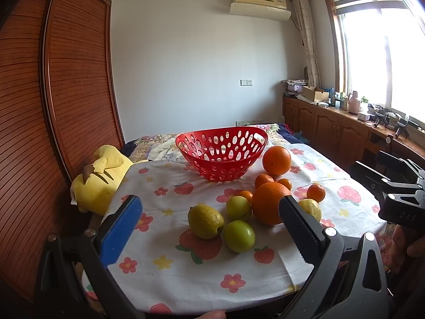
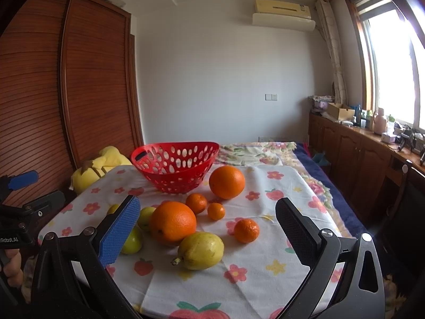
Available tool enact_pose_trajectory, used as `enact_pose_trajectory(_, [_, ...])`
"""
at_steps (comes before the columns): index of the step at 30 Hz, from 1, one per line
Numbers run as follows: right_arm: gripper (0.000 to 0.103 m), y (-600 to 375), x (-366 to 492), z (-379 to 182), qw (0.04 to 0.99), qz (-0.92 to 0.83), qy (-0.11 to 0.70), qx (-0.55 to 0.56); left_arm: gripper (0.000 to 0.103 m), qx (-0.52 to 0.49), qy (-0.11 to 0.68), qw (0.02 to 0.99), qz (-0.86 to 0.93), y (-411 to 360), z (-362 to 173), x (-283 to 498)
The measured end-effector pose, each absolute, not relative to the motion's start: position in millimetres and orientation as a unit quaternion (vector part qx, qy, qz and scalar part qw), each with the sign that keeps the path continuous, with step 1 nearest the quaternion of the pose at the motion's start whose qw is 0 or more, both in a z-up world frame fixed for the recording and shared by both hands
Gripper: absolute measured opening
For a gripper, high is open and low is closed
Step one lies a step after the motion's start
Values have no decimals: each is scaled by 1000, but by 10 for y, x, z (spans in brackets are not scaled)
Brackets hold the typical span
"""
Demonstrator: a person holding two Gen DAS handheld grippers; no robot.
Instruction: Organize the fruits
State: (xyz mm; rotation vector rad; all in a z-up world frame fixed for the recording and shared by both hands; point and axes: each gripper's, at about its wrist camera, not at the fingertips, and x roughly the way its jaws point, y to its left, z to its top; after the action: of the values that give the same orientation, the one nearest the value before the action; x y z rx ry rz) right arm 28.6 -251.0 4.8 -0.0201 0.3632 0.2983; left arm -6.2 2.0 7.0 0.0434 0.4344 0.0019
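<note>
A red perforated basket (image 1: 221, 152) (image 2: 175, 166) stands empty at the far side of a flowered tablecloth (image 1: 202, 273). In front of it lie two big oranges (image 1: 268, 203) (image 1: 276, 160), several small tangerines (image 1: 316, 192), two lemons (image 1: 205, 221) (image 2: 201, 250) and two green fruits (image 1: 239, 236) (image 1: 238, 208). My left gripper (image 1: 212, 228) is open and empty, hovering near the table's front edge before the left lemon. My right gripper (image 2: 209, 234) is open and empty, before the right lemon and the near orange (image 2: 172, 223).
A yellow plush toy (image 1: 102, 178) lies at the table's left edge by a wooden wardrobe (image 1: 53, 93). A bed with floral covers (image 2: 255, 154) lies behind the table. Wooden cabinets with clutter (image 1: 345, 122) run along the right wall under a window.
</note>
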Motion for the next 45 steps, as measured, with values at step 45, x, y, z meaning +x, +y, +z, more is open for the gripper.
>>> enact_pose_trajectory(45, [103,-2485,270,75,973,148,179,-11,103,20,213,977,-1,59,102,-97])
